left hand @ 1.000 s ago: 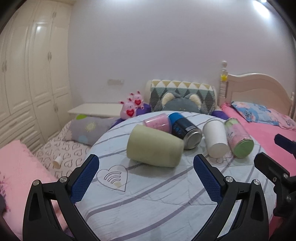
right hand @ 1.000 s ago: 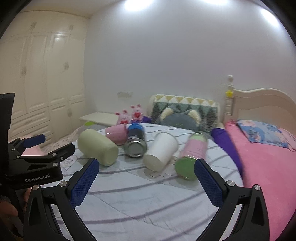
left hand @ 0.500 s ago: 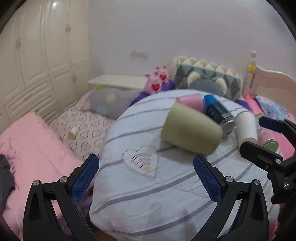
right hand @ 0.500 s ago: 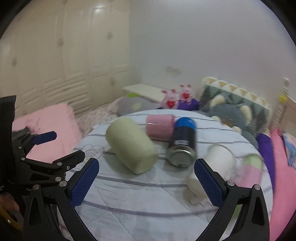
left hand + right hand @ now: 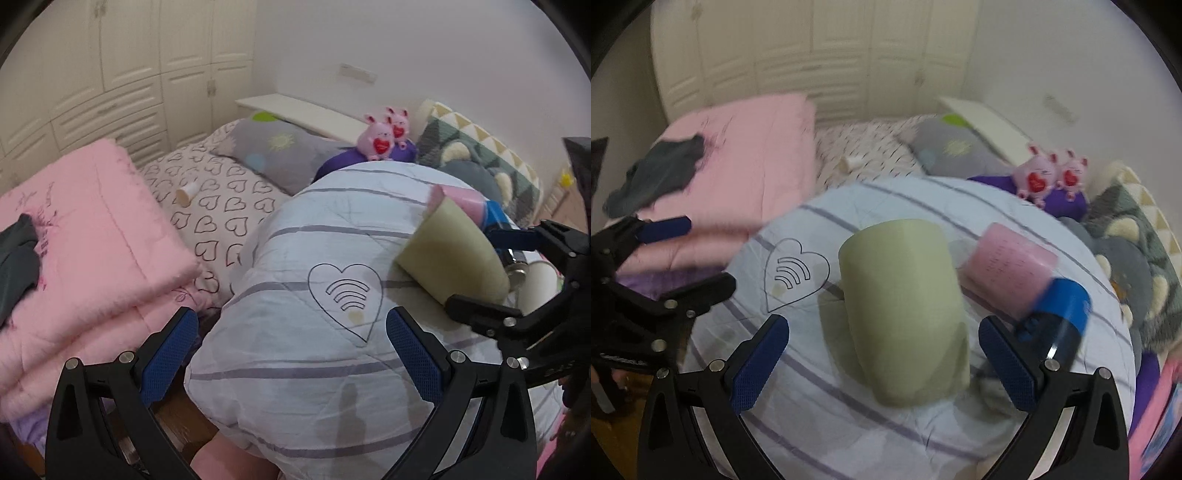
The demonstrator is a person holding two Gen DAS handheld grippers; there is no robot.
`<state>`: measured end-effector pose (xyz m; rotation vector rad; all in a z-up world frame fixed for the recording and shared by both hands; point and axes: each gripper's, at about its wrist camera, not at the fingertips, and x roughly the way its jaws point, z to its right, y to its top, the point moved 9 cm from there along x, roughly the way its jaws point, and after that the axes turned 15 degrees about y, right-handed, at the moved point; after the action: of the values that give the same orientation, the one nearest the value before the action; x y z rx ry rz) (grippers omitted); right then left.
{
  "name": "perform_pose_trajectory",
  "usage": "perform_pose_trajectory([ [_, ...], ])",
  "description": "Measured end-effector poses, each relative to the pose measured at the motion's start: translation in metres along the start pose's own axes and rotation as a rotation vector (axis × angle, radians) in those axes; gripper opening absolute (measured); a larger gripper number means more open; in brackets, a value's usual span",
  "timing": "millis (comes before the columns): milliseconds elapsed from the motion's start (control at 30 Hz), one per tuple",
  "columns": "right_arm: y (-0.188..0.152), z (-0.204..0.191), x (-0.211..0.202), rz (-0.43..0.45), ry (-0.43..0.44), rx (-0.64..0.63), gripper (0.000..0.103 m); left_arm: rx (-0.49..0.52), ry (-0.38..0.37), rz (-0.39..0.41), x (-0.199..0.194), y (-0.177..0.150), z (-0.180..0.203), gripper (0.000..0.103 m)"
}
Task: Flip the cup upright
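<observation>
- Covering most of both views, striped white quilt [image 5: 871, 435] over a round surface, heart-and-waves print [image 5: 345, 295] at about 10 o'clock of the green cup in the right wrist view.
- Folded pink blanket [image 5: 92, 240] at 9 o'clock in the left wrist view, dark cloth [image 5: 18, 258] lying on its left edge.
- White wardrobe [image 5: 122, 66] along the back at 11 o'clock.
- Heart-pattern sheet [image 5: 218, 206] between blanket and quilt, small pale cylinder [image 5: 187, 192] lying on it.
- Grey pillow [image 5: 284, 155] at 12 o'clock, green triangle-pattern cushion [image 5: 491, 147] at 2 o'clock.
- Left gripper [image 5: 291, 358] low centre over the quilt's near edge, fingers spread wide, nothing between them.
- Right gripper [image 5: 882, 365] fingers spread wide, straddling the green cup's near end, pads not touching it as far as visible.
- Green cup [image 5: 905, 306] lies on its side mid-quilt, one end toward the right wrist camera; which end is the mouth, cannot tell. In the left wrist view it sits at 3 o'clock, between the right gripper's two fingers.
- Pink cup [image 5: 1008, 266] on its side at 2 o'clock of the green cup, close beside it.
- Blue-capped can [image 5: 1056, 317] on its side at 3 o'clock of the green cup, touching the pink cup; blurred.
- White cup [image 5: 541, 284] partly seen behind the right gripper, far right of the left wrist view.
- Two pink plush bunnies [image 5: 384, 134] at 1 o'clock on a purple cushion [image 5: 347, 162].
</observation>
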<state>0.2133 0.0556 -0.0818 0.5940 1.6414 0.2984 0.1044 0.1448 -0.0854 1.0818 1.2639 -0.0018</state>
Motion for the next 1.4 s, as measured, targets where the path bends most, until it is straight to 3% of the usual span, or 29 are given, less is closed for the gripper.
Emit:
perform_pose_trajectory([
  [200,0.001,0.014,0.025,-0.098,-0.018,-0.036,0.103,0.002,-0.008,-0.025,0.011,0.000,0.011,0.103],
  [400,-0.002,0.036,0.040,-0.141,-0.029,0.044,0.080,0.023,-0.011,-0.073,0.026,-0.002,0.022,0.103],
  [600,-0.002,0.039,0.033,-0.109,0.030,0.115,0.080,0.037,-0.004,-0.076,0.031,0.002,0.024,0.103],
  [933,-0.002,0.041,0.023,-0.067,0.028,0.225,0.080,0.049,-0.009,-0.054,0.028,0.012,0.019,0.103],
  [1200,-0.008,0.038,-0.003,-0.025,0.003,0.315,0.080,0.079,-0.059,-0.030,0.012,0.017,0.018,0.103],
  [1400,-0.030,0.030,-0.039,0.030,-0.061,0.406,0.080,0.180,-0.135,0.017,-0.010,0.019,0.036,0.103],
])
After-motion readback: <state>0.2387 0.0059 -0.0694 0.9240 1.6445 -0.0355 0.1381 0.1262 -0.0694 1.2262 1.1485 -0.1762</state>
